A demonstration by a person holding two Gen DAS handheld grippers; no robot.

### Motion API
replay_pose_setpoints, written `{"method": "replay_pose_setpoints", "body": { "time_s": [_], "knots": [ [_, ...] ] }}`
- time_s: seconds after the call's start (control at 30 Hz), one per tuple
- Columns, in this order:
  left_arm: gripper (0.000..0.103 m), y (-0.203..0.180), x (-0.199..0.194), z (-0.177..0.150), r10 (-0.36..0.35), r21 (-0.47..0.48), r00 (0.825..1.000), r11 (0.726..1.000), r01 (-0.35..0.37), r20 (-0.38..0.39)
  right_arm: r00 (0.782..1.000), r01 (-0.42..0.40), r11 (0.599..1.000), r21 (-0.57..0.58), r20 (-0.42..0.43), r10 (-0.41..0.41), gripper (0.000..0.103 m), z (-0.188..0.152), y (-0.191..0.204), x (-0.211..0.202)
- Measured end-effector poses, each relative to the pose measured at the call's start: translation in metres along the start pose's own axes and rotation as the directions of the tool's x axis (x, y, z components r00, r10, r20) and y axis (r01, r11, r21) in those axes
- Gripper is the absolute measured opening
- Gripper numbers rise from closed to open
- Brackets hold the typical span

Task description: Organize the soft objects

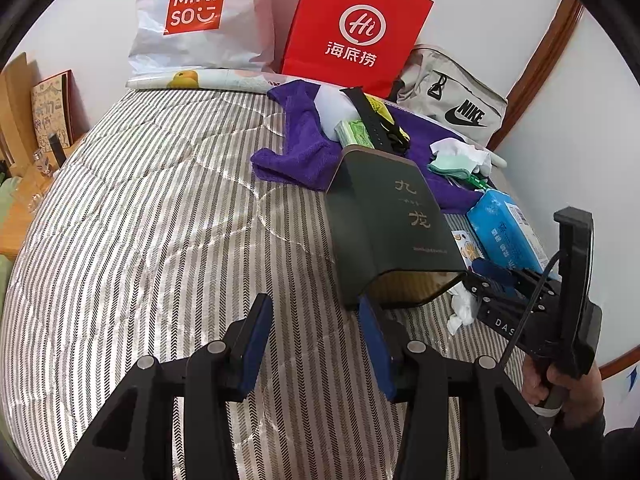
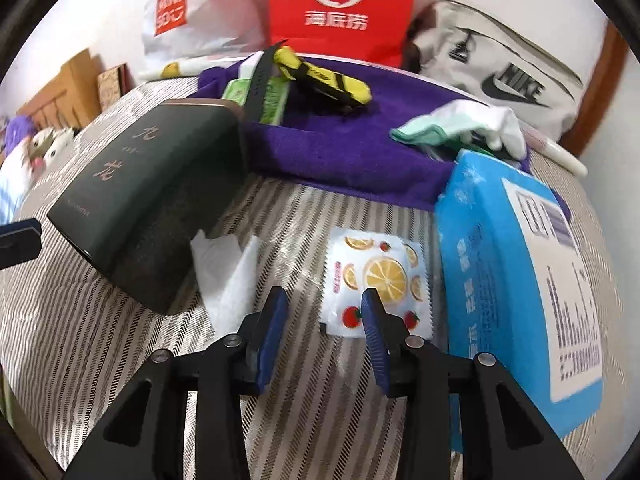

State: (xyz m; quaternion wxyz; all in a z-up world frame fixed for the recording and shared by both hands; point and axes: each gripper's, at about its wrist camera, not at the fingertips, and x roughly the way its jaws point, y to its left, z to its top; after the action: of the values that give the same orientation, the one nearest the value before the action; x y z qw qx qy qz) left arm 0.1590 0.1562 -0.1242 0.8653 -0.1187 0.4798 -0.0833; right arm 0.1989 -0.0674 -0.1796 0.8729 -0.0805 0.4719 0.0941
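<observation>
Left wrist view: left gripper (image 1: pixel 316 336) jaws partly open, empty, above the striped bed (image 1: pixel 160 220), beside the dark box (image 1: pixel 384 224).

Right wrist view: right gripper (image 2: pixel 324 324) jaws parted, empty; white tissue (image 2: pixel 224 276) beside the box, fruit-print packet (image 2: pixel 380 280) just ahead.

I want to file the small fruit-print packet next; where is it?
In the right wrist view, the fruit-print packet lies on the striped bedcover, between the white tissue and blue wipes pack.

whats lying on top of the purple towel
On the purple towel: a yellow-black strap, green tissue pack, black band and white-mint cloths. Anything beneath them is hidden.
</observation>
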Motion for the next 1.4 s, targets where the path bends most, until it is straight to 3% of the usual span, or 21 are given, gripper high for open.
{"method": "replay_pose_setpoints", "body": {
  "time_s": [0.1, 0.17, 0.27, 0.4, 0.67, 0.8, 0.87, 0.9, 0.93, 1.33, 1.4],
  "knots": [
    [0.043, 0.0, 0.003, -0.001, -0.001, 0.0, 1.0, 1.0, 0.001, -0.008, 1.0, -0.002, 1.0, 0.029, 0.024, 0.002, 0.033, -0.004, -0.002, -0.001],
    [0.043, -0.001, 0.003, -0.001, -0.001, 0.005, 1.0, 1.0, 0.001, -0.012, 0.999, -0.007, 0.999, 0.04, 0.037, 0.006, 0.014, -0.004, -0.005, -0.001],
    [0.043, -0.003, 0.002, -0.002, -0.001, 0.013, 1.0, 1.0, 0.002, -0.011, 0.999, -0.035, 0.997, 0.063, 0.041, 0.033, 0.013, -0.004, -0.008, 0.0],
    [0.043, -0.005, 0.001, -0.003, -0.001, 0.016, 1.0, 1.0, 0.001, -0.01, 0.997, -0.073, 0.996, 0.058, 0.04, 0.071, 0.0, -0.005, -0.007, -0.002],
    [0.043, -0.011, 0.0, -0.009, 0.01, 0.019, 1.0, 1.0, -0.01, -0.022, 0.989, -0.145, 0.989, 0.021, 0.012, 0.145, 0.0, -0.02, -0.001, -0.019],
    [0.043, -0.015, 0.001, -0.01, 0.009, 0.025, 1.0, 1.0, -0.008, -0.027, 0.997, -0.057, 0.998, -0.041, 0.053, 0.059, 0.002, -0.013, 0.006, -0.026],
    [0.043, -0.017, 0.002, -0.009, 0.009, 0.029, 1.0, 1.0, -0.008, -0.028, 0.998, -0.033, 0.998, -0.05, 0.058, 0.036, 0.014, -0.003, 0.008, -0.018],
    [0.043, -0.018, 0.002, -0.008, 0.009, 0.031, 1.0, 0.999, -0.008, -0.027, 0.998, -0.032, 0.999, -0.044, 0.056, 0.034, 0.027, 0.002, 0.007, -0.013],
    [0.043, -0.018, 0.003, -0.007, 0.011, 0.033, 1.0, 0.999, -0.01, -0.026, 0.998, -0.029, 0.999, -0.04, 0.057, 0.031, 0.034, 0.007, 0.007, -0.009],
    [0.043, 0.009, 0.008, 0.005, 0.035, -0.011, 0.999, 0.999, -0.035, -0.013, 0.998, 0.033, 0.999, -0.007, 0.058, -0.032, 0.034, 0.031, 0.009, 0.025],
    [0.043, 0.013, 0.008, 0.005, 0.037, -0.019, 0.999, 0.999, -0.037, -0.014, 0.998, 0.019, 1.0, 0.003, 0.059, -0.019, 0.028, 0.032, 0.006, 0.026]
  ]
}}
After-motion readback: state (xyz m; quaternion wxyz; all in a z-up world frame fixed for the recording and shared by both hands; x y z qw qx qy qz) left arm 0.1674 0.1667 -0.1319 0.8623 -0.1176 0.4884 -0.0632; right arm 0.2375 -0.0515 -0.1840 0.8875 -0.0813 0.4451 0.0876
